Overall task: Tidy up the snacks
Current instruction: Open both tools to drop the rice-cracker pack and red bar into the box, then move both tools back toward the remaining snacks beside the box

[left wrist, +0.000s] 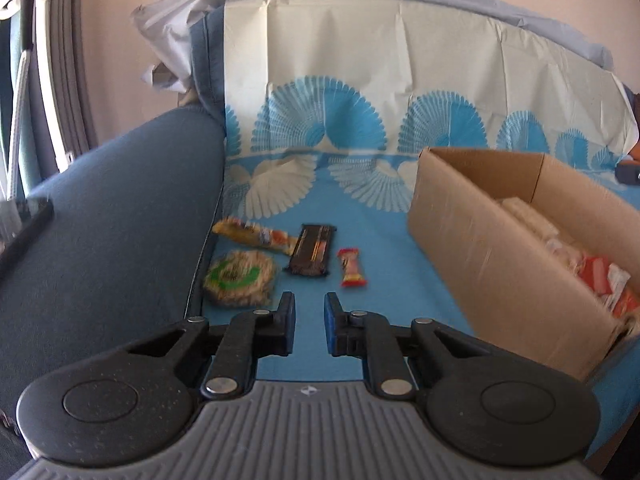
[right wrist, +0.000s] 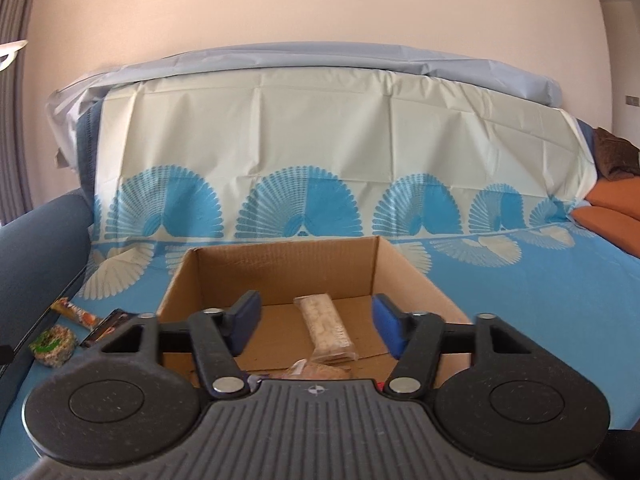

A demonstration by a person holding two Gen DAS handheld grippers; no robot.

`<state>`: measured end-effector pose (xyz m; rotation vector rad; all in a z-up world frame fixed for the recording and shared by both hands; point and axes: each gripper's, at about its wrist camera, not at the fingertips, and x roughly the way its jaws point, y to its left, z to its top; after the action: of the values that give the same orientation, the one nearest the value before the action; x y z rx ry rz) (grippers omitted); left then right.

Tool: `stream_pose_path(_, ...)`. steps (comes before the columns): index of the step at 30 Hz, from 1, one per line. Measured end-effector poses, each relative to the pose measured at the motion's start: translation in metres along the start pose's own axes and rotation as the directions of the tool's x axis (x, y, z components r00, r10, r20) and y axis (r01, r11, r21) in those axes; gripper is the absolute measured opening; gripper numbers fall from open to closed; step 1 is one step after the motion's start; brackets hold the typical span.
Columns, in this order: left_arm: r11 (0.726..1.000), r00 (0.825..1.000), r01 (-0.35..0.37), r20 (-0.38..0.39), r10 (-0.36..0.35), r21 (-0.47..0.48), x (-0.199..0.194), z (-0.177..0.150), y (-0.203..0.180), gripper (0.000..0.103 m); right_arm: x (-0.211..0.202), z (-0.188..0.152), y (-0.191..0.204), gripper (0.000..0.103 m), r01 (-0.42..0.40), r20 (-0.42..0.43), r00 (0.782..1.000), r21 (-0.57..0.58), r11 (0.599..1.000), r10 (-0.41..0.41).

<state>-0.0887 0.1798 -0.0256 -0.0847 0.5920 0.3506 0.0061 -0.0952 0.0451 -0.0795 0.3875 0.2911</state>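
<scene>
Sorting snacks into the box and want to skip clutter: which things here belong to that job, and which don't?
Job: box, red snack, dark bar, round pack, long pack, pale bar in box.
Not: phone, orange cushions.

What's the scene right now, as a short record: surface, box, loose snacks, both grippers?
surface: sofa under a blue fan-print sheet
box: open cardboard box, snacks inside, including a pale wrapped bar
loose snacks: round green-label pack, long yellow pack, dark bar, small red bar, all left of the box
left gripper: narrow gap, nothing between
right gripper: open over the box, empty
</scene>
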Motion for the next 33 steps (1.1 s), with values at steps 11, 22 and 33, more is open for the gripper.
stream_pose_path(11, 0.988, 0.996, 0.074, -0.041, -0.080, -0.136, 0.009, 0.006, 0.025, 0.017, -0.007, -0.003, 0.036, 0.033, -0.064, 0.019, 0.998, -0.049, 0.997, 0.065)
stream_pose_path(22, 0.976, 0.997, 0.008, -0.069, -0.023, -0.219, 0.010, 0.005, 0.036, 0.017, -0.007, -0.009, 0.068, 0.037, -0.126, -0.006, 0.992, -0.127, 0.984, 0.126)
stream_pose_path(33, 0.961, 0.981, -0.174, -0.120, 0.151, -0.216, 0.054, 0.016, 0.035, 0.031, -0.011, -0.013, 0.088, 0.042, -0.207, -0.026, 0.978, -0.169, 0.964, 0.205)
